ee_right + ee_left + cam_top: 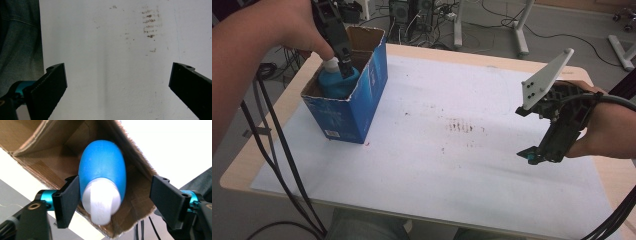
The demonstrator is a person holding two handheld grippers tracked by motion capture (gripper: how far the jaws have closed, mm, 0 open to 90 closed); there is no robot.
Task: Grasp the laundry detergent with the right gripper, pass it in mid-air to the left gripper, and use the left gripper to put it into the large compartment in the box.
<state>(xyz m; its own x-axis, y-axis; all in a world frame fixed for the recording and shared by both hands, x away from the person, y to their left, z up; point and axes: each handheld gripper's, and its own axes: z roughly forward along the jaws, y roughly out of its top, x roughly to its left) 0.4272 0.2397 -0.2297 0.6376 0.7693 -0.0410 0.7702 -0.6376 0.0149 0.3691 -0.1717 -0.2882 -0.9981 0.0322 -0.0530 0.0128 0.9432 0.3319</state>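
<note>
A blue bottle (334, 82) with a white cap (331, 63) stands inside an open blue cardboard box (357, 107) at the table's far left. My left gripper (344, 65) points down into the box from above. In the left gripper view the bottle (102, 165) sits between the jaws of the left gripper (116, 182). The left jaw is close beside it and the right jaw stands well clear, so the gripper is open. My right gripper (537, 155) hovers over the white sheet at the right, open and empty (117, 75).
A white sheet (437, 150) with brown smudges (460, 126) covers the wooden table. Black cables (277, 150) hang off the left edge. The box's brown inner walls (50, 162) surround the bottle closely. The person's jeans (20, 37) lie past the table's near edge.
</note>
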